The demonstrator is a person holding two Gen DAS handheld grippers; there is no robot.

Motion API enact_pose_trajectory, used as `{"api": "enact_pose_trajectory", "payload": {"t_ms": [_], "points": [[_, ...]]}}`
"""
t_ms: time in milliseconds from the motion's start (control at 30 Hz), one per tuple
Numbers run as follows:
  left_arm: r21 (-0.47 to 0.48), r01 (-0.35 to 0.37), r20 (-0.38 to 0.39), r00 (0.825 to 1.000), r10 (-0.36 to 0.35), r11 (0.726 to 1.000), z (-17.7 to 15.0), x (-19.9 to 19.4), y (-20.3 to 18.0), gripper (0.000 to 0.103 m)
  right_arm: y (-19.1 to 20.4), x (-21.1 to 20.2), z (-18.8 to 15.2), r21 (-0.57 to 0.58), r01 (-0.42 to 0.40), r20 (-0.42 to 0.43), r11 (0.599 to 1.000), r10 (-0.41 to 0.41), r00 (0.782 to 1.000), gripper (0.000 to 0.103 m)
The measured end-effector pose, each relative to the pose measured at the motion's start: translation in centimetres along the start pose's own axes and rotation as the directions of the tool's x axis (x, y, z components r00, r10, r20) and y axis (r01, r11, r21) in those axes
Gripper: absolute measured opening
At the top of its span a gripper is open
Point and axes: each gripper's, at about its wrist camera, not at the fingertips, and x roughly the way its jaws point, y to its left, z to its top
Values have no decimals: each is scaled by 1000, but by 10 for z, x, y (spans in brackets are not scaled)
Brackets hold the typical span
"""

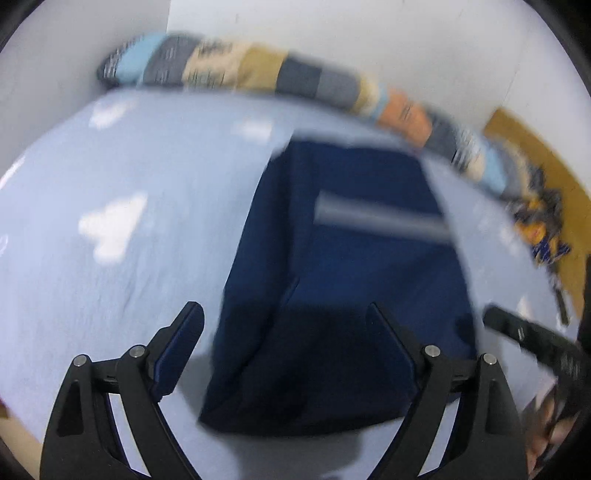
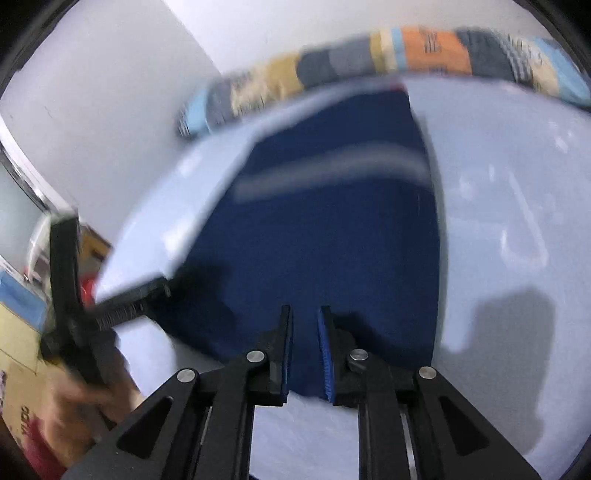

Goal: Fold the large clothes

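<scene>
Left gripper (image 1: 284,314): fingers spread wide, nothing between the pads, hanging over the near end of the navy garment (image 1: 332,280). Its left finger sits over bare sheet just beside the garment's edge; its right finger over the dark fabric.

Right gripper (image 2: 306,314): fingers drawn close, a narrow gap between the pads. Navy cloth fills that gap in the right wrist view, but whether the pads pinch the garment's (image 2: 332,221) near hem or merely hang above it cannot be told; both views are motion-blurred.

Garment: lies as a long folded panel on the pale blue bed sheet (image 1: 129,229), running from the grippers toward the far edge of the bed. A pale grey stripe (image 1: 380,218) crosses it in its far half.

Beyond the garment's far end: a patchwork blanket (image 1: 258,70) of blue, grey, tan and orange squares along the white wall (image 1: 332,33).

Right wrist view, left of the garment: the left gripper's black frame, held in a hand (image 2: 85,402), with cardboard boxes (image 2: 18,354) behind it.
</scene>
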Motion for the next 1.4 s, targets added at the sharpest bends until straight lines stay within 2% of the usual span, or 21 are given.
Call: {"api": "enact_pose_trajectory", "payload": {"t_ms": [33,133,200,300,433,500,567,633,667,700,767,800,867,900,967,1033,1067,1133,1233,1267,1400], "points": [[3,-4,36,999,4,1000,5,-2,-5,90,1,0,19,-9,24,21,1000,-24,999,17],[-17,9,46,999,-8,1000,9,4,-11,90,-3,20,72,-1,66,27,998,-66,997,18],[-33,22,17,1000,-21,999,10,16,-16,90,-9,44,107,5,96,20,995,-96,995,18],[-60,-21,-57,998,17,998,7,39,-16,90,-17,85,146,6,144,-11,990,-144,990,18],[-75,-139,-185,975,123,987,2,68,-3,91,-35,138,164,18,194,-94,981,-191,977,18],[-55,-169,-206,966,155,984,0,76,0,97,-41,165,158,11,216,-165,976,-211,963,19],[-73,-161,-221,965,142,984,0,79,4,98,-47,190,145,-4,230,-233,973,-225,946,21],[-118,-142,-227,967,113,983,2,78,10,97,-39,188,145,-28,249,-215,968,-249,944,22],[-124,-143,-200,973,116,982,4,72,10,97,-33,184,146,-40,244,-210,969,-247,946,23],[-112,-156,-172,976,135,981,6,66,9,97,-20,175,145,-62,212,-174,975,-219,960,22],[-84,-202,-113,975,192,976,7,55,7,97,11,157,138,-126,123,-114,984,-138,984,22],[-85,-219,-100,973,210,972,7,52,8,97,22,156,132,-148,99,-120,984,-118,986,22],[-106,-227,-119,969,214,968,4,55,14,97,42,163,118,-172,49,-174,984,-79,982,22],[-116,-234,-144,966,217,965,1,59,20,97,52,174,106,-186,32,-224,982,-74,972,22],[-122,-234,-207,956,206,965,-3,72,28,97,56,188,91,-227,83,-252,970,-141,958,22],[-140,-194,-247,957,155,971,-7,80,33,97,49,191,87,-203,88,-260,975,-140,955,22],[-152,-184,-239,960,145,971,-6,78,35,97,45,185,88,-167,86,-270,982,-130,954,22],[-144,-177,-213,966,144,974,-6,70,37,97,42,153,90,-115,23,-250,993,-52,967,24],[-104,-150,-140,981,135,983,-6,52,38,97,41,90,77,-147,-4,-186,989,-23,982,24],[-91,-136,-117,985,125,987,-5,47,37,97,41,76,70,-153,1,-177,988,-28,984,27],[-38,-91,-84,993,87,995,-8,36,32,97,27,20,6,-174,24,-186,984,-57,981,30]]}}
